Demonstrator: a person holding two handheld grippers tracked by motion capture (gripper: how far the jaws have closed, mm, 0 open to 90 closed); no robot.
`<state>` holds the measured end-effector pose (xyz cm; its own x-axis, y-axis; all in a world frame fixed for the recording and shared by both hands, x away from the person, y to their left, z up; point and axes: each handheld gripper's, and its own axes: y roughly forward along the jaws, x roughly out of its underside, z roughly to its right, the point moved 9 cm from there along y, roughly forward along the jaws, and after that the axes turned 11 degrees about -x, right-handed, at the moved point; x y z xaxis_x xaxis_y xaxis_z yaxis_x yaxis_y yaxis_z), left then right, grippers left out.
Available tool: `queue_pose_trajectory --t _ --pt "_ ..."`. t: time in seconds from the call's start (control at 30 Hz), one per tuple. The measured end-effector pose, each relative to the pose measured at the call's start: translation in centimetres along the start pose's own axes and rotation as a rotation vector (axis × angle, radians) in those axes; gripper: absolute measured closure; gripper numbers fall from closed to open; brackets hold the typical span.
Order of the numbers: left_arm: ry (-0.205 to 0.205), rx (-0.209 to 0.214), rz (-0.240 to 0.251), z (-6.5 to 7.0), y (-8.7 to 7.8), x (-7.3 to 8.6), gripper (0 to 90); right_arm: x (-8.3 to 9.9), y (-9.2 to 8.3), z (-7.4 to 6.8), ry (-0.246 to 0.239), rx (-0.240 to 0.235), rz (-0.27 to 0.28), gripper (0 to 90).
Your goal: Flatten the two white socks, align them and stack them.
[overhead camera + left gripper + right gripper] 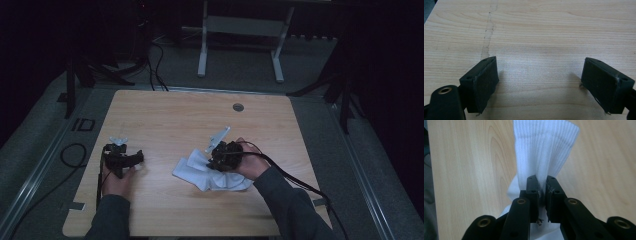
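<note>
A white ribbed sock (544, 152) is pinched between the nearly closed fingers (532, 187) of the right gripper (226, 155), its crumpled rest lying on the wooden tabletop (170, 115) at centre-right. The left gripper (120, 159) is held over bare wood, its fingers (484, 82) spread wide apart around nothing.

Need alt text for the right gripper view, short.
The right hand-held gripper has its two black jaws pinched shut on a white ribbed sock, whose cuff fans out beyond the jaw tips. Beneath it lies a light wooden table.
</note>
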<state>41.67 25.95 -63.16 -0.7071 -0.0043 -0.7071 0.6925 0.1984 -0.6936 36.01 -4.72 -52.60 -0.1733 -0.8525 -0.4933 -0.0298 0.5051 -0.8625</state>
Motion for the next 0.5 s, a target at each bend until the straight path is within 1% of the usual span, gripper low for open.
queue_pose_trajectory --t 0.03,0.13,0.2,0.23,0.27,0.3,0.33,0.37,0.43,0.5 --pt "0.000 0.000 0.000 0.0 0.0 0.0 14.2 0.1 1.1 0.0 0.015 -0.001 -0.004 81.7" --pt "0.000 0.000 0.000 0.0 0.0 0.0 14.2 0.2 2.3 0.1 0.031 0.004 -0.010 81.7" --pt "0.000 0.000 0.000 0.0 0.0 0.0 14.2 0.2 2.3 0.1 0.031 0.004 -0.010 81.7" --pt "0.000 0.000 0.000 0.0 0.0 0.0 14.2 0.1 2.7 0.2 0.039 0.004 -0.008 81.7" --pt "-0.001 0.001 0.002 0.0 0.0 0.0 14.2 0.0 3.5 0.6 0.065 -0.009 0.008 81.7" --pt "-0.001 0.001 0.002 0.0 0.0 0.0 14.2 0.0 3.5 0.6 0.065 -0.009 0.008 81.7" --pt "0.000 0.000 0.000 0.0 0.0 0.0 14.2 -0.1 4.1 0.8 0.085 -0.019 0.018 81.6" --pt "0.000 0.000 0.000 0.0 0.0 0.0 14.2 -0.1 4.4 0.8 0.091 -0.020 0.021 81.6" --pt "0.000 0.000 0.000 0.0 0.0 0.0 14.2 -0.2 4.9 0.9 0.096 -0.019 0.023 81.5" --pt "0.000 0.000 0.000 0.0 0.0 0.0 14.2 -0.2 5.3 1.1 0.095 -0.003 0.015 81.4"
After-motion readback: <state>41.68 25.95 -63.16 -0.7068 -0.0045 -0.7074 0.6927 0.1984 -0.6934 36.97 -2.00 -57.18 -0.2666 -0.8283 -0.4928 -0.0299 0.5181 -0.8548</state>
